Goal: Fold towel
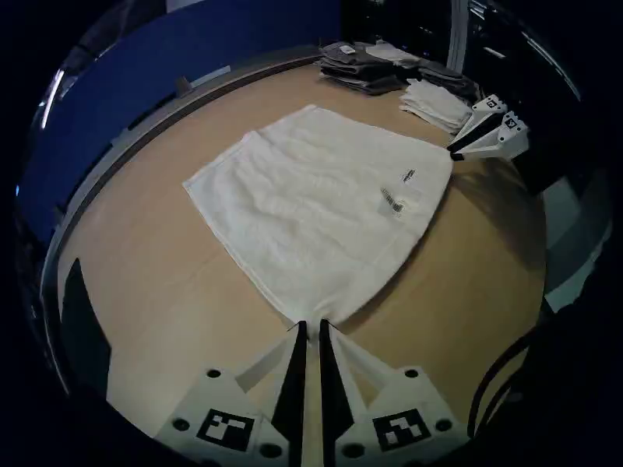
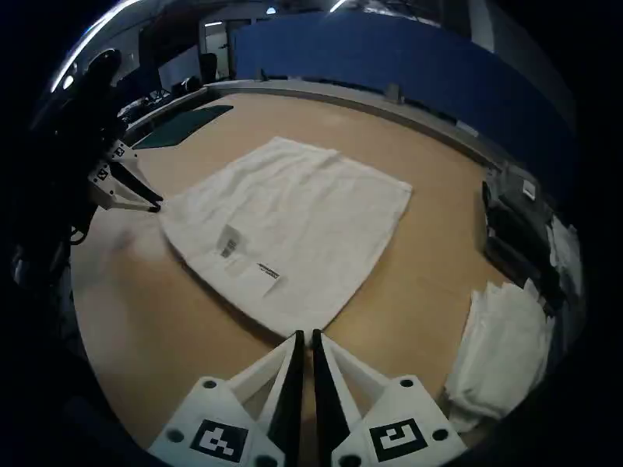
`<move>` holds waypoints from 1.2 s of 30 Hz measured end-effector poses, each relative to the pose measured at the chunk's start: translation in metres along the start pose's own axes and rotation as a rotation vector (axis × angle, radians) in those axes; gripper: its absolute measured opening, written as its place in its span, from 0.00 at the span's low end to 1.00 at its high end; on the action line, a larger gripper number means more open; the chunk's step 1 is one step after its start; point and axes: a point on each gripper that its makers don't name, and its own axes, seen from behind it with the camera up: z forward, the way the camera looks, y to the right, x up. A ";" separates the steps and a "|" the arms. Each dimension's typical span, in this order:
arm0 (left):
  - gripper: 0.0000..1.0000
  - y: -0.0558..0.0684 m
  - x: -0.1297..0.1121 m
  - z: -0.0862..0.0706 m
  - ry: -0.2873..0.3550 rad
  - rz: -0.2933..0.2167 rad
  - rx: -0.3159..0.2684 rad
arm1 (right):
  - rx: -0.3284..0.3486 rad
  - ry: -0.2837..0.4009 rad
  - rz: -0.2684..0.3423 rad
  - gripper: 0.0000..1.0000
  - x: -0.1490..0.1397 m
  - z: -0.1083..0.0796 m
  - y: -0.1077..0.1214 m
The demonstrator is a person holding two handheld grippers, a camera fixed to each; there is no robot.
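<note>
Left gripper view: the white towel (image 1: pixel 311 194) lies spread flat on the wooden table (image 1: pixel 156 296). Its surface is faintly rippled, and two small tags (image 1: pixel 397 194) sit near one edge. The left gripper (image 1: pixel 310 327) has its fingers narrow, pinching the nearest corner. The right gripper (image 1: pixel 455 154) nips the next corner along the tagged edge.

Right gripper view: the towel fans out from the right gripper's narrow fingers, which clamp its near corner. The left gripper holds the corner at far left. Folded stacks (image 2: pixel 498 350) lie beside the towel on the right.
</note>
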 end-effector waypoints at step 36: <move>0.11 0.000 0.060 -0.108 0.118 -0.141 0.075 | -0.023 0.147 -0.004 0.07 0.076 -0.098 -0.007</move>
